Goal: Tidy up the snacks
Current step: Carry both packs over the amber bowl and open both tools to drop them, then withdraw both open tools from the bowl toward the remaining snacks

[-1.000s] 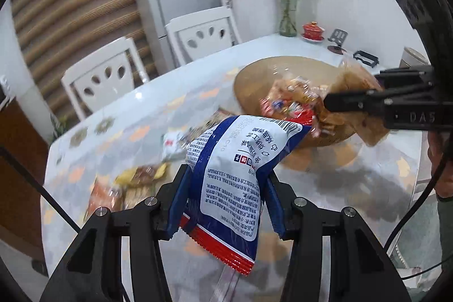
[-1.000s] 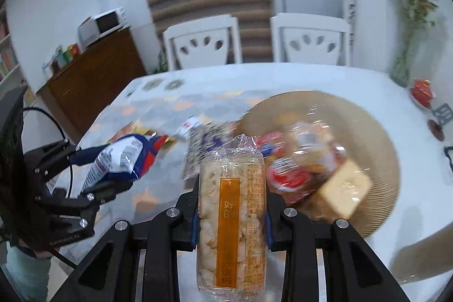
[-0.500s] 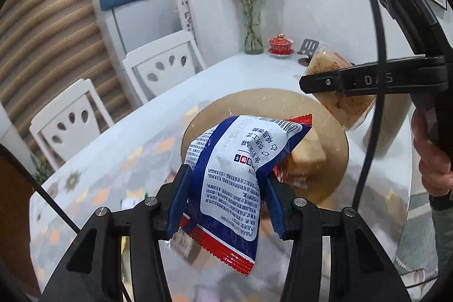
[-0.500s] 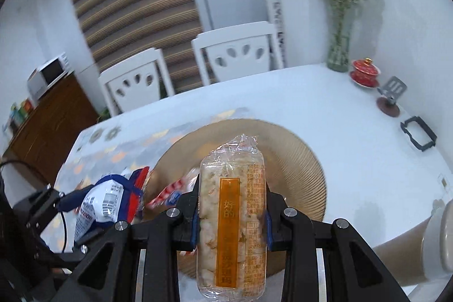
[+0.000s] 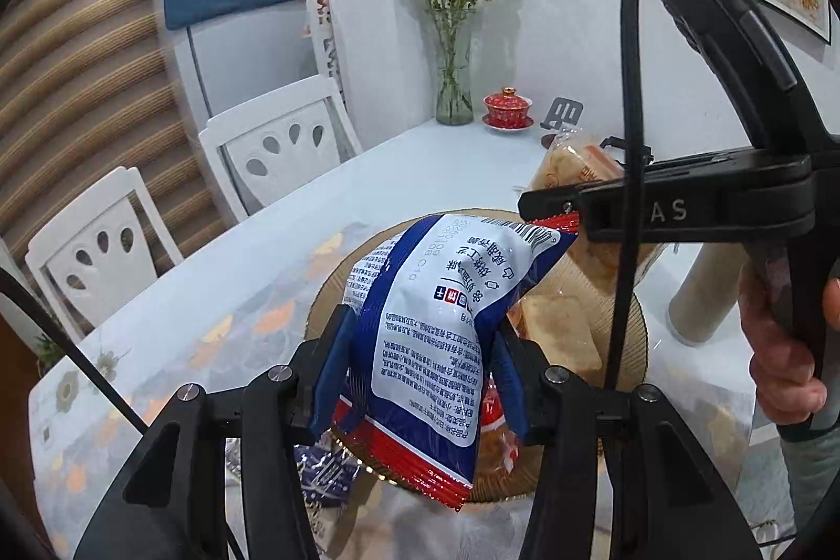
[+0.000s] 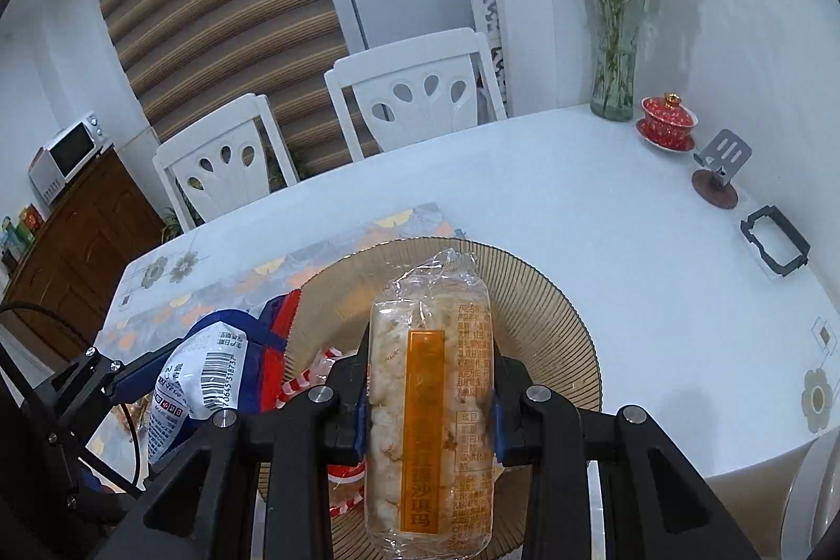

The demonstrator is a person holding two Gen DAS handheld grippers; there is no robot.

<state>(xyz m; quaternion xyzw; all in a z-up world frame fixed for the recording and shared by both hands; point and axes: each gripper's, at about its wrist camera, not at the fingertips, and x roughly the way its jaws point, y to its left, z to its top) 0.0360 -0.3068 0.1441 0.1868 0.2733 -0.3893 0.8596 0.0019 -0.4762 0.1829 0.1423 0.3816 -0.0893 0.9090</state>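
Crinkly foil is what my left tongs (image 5: 420, 381) are clamped on: a blue-and-white snack bag (image 5: 441, 324), puffed with air, light and slippery, so I hold it across its lower middle, where the pads can pinch film without popping it. My right tongs (image 6: 428, 394) are clenched on a clear-wrapped rice cracker bar (image 6: 431, 408), gripped at mid-length across its narrow sides. I judge it stiff but brittle, so it wants a gentle squeeze and a low release.

Both packets now hang over the ribbed brown tray (image 6: 551, 313) on the table (image 6: 577, 171), where other wrapped snacks (image 5: 556, 324) already lie. A second ago the tray sat ahead and off to one side, with loose packets on the patterned cloth below my left tongs; since then both hands have swung across, and the tray now fills the space under both grips. Neither grip has changed, and the bag sits exactly as it did between the pads.
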